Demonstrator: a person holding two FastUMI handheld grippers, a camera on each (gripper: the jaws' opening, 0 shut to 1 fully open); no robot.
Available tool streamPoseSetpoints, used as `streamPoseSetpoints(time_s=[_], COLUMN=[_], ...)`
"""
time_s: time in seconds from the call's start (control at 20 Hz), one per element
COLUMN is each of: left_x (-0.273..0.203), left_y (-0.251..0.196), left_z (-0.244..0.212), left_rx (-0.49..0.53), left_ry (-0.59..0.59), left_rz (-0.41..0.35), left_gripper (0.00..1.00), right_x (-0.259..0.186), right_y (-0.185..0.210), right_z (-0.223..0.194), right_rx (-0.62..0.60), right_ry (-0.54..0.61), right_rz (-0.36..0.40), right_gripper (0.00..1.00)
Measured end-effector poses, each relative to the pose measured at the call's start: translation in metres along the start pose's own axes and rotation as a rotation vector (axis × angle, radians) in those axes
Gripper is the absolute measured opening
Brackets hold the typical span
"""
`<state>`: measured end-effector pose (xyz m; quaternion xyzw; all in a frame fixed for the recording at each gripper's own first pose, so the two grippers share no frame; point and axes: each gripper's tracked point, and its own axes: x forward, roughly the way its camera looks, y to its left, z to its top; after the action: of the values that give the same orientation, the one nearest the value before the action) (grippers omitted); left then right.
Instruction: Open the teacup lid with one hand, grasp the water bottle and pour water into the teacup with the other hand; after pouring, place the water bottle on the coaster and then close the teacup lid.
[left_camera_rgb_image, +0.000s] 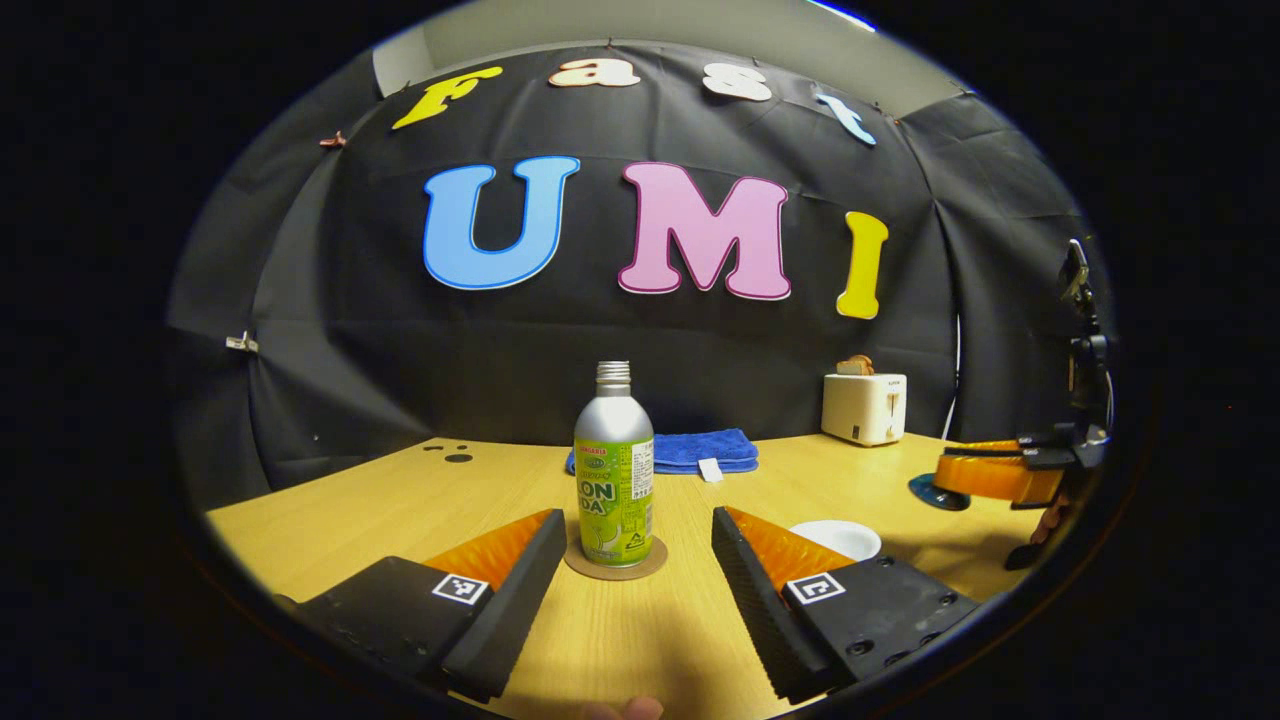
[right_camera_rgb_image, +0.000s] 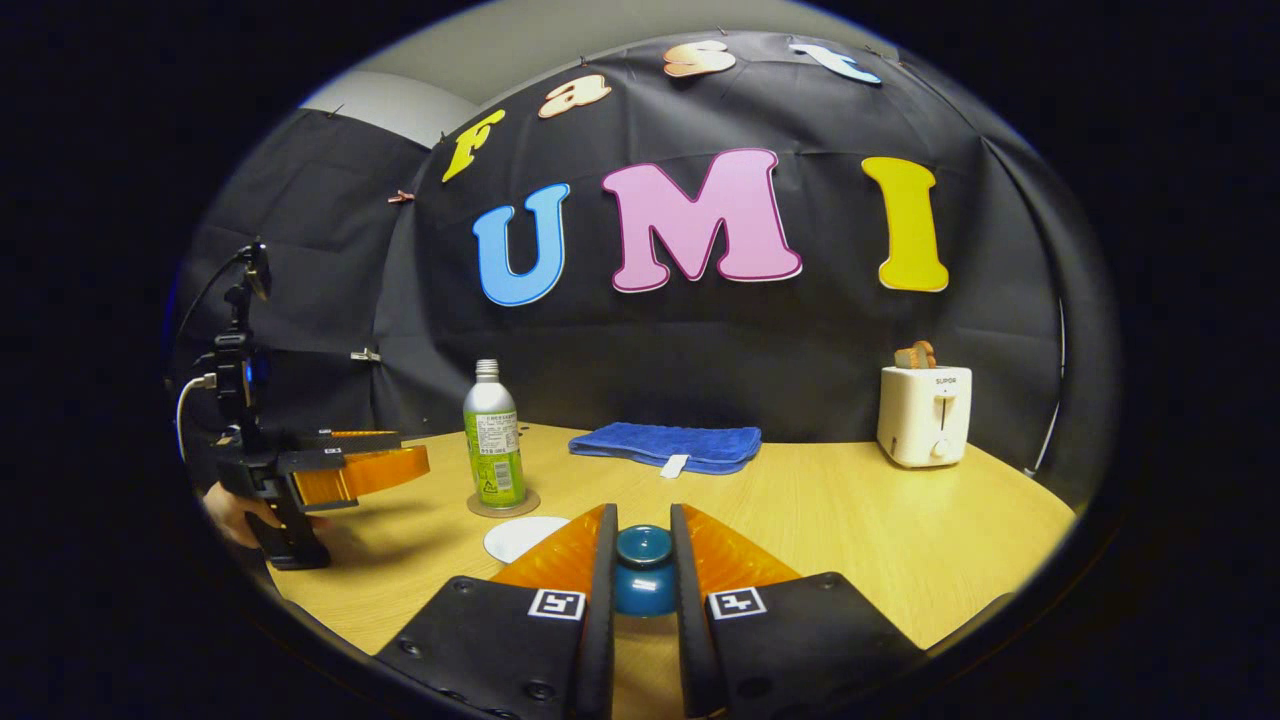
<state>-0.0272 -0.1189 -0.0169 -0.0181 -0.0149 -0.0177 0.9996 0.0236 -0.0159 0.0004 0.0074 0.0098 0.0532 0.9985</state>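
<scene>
Counter (right_camera_rgb_image: 880, 540): bottle (left_camera_rgb_image: 613, 470) stands on coaster (left_camera_rgb_image: 616, 566), between the released left tongs (left_camera_rgb_image: 640, 590). Right tongs (right_camera_rgb_image: 643, 590) look clenched on the teacup lid (right_camera_rgb_image: 643, 548), right of bottle. Step: lid opening. Next: lift lid clear, then left closes on bottle.

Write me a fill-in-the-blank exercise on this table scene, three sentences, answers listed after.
1. The water bottle stands upright on a round ____.
2. The right gripper has its fingers closed on the knob of the blue ____.
3. Behind the bottle, a folded blue ____ lies near the booth wall.

Missing words: coaster; lid; towel
</scene>
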Motion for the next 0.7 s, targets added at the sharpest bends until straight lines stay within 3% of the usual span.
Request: streamPoseSetpoints(time_s=[0.3, 0.7], left_x=[-0.007, -0.013], left_y=[-0.015, -0.010], left_z=[0.003, 0.003], left_rx=[0.043, 0.048], left_ry=[0.000, -0.014], left_rz=[-0.033, -0.043], left_gripper=[0.93, 0.93], right_x=[0.006, 0.030], right_y=[0.022, 0.055], right_z=[0.023, 0.009], right_rx=[0.017, -0.006], right_ry=[-0.036, 0.035], right_rz=[0.020, 0.068], right_gripper=[0.30, 0.30])
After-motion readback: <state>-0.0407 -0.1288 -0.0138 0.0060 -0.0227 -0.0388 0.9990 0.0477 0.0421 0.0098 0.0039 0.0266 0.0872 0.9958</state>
